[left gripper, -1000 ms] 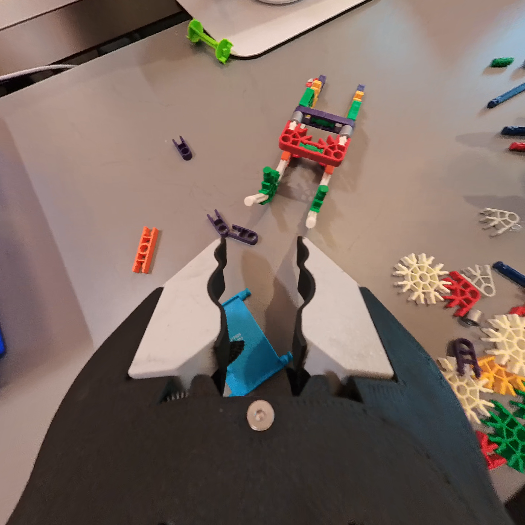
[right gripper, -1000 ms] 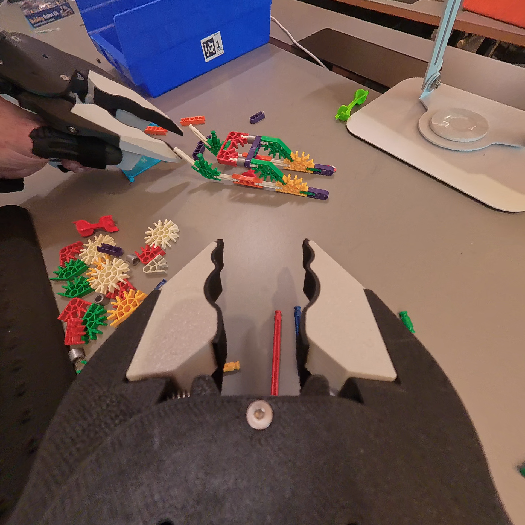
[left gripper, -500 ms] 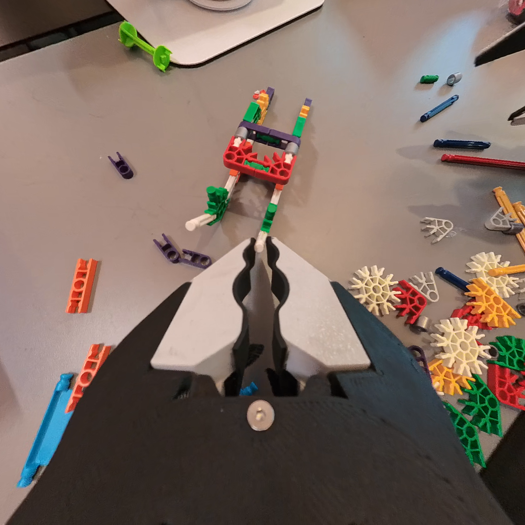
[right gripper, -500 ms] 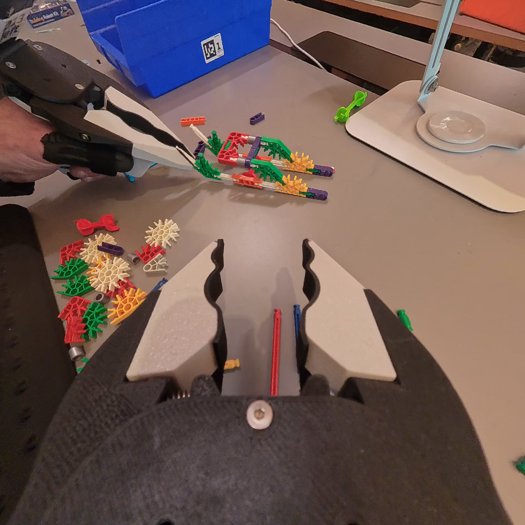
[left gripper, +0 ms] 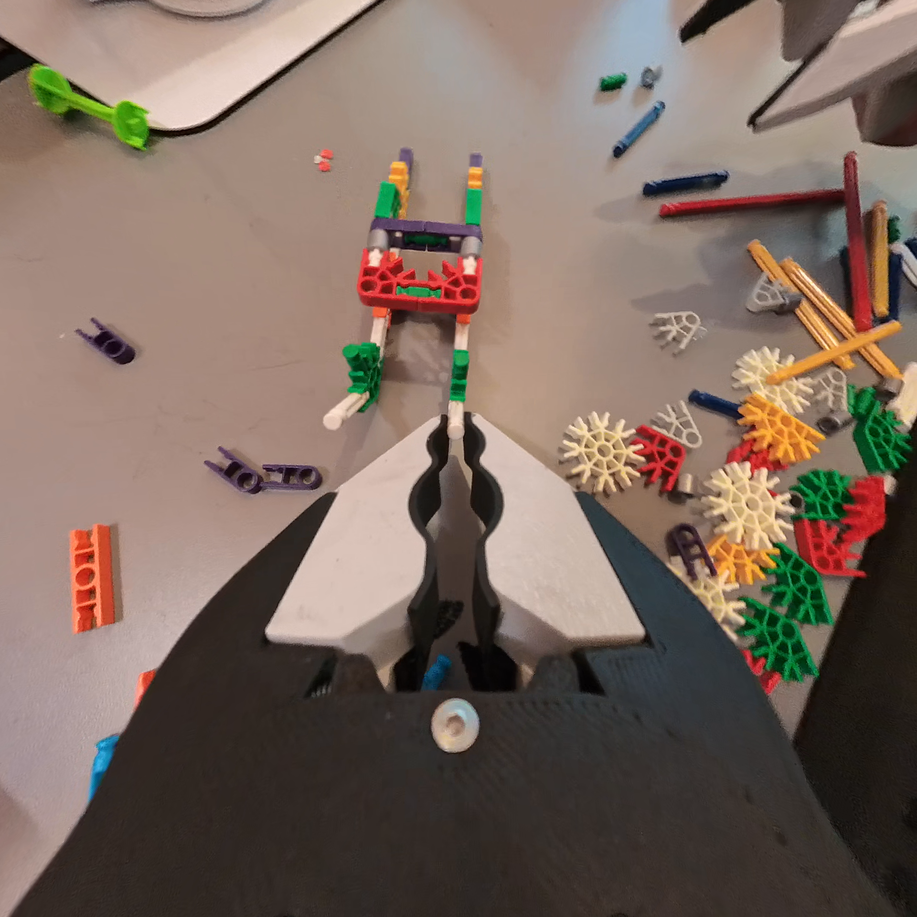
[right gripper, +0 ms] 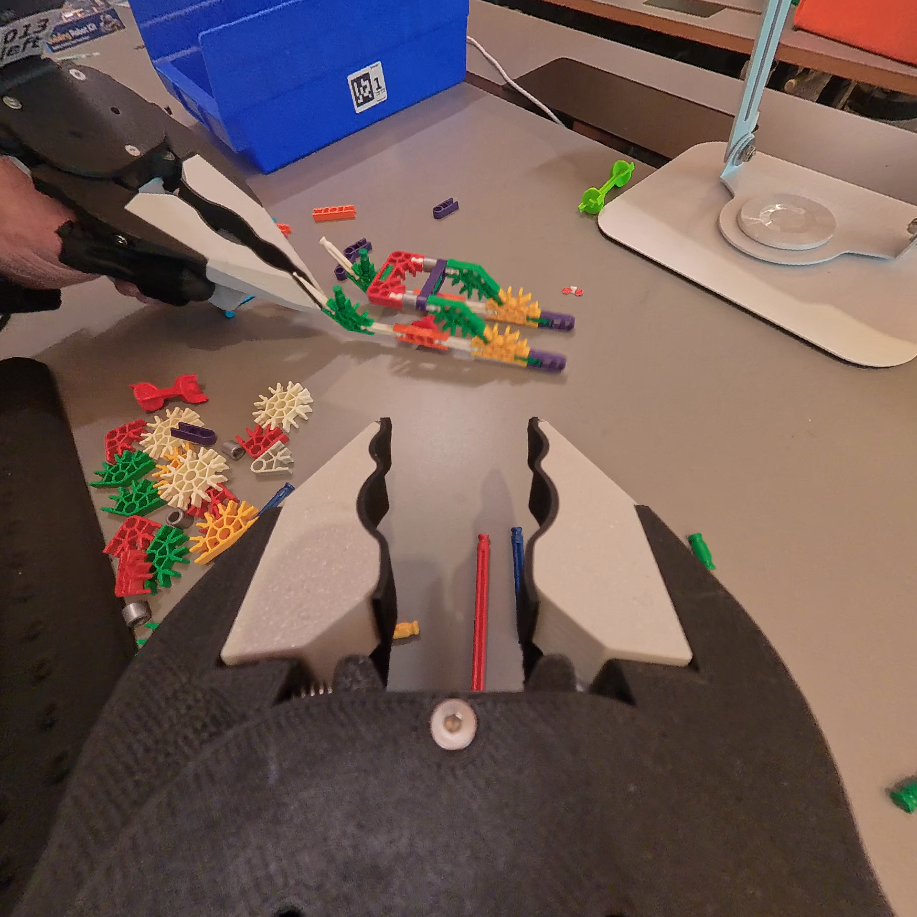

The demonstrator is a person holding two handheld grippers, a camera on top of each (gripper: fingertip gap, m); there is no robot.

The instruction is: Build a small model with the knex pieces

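The left gripper (left gripper: pixel 455 427) pinched the white rod end (left gripper: pixel 454 422) of a toy frame (left gripper: pixel 421 278) lying mid-tabletop (left gripper: pixel 223 278), jaws nearly shut around it. The right gripper (right gripper: pixel 459 429) hovered wide apart above a red stick (right gripper: pixel 480 610) near the front edge. A firmer, squarer hold likely served best.

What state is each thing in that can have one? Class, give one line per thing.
Left gripper: jaws shut on the white rod.
White rod: end pinched, still joined to the toy model.
Toy model: assembled, lying on the table.
Right gripper: jaws open, empty.
Red rod: lying loose beneath it.
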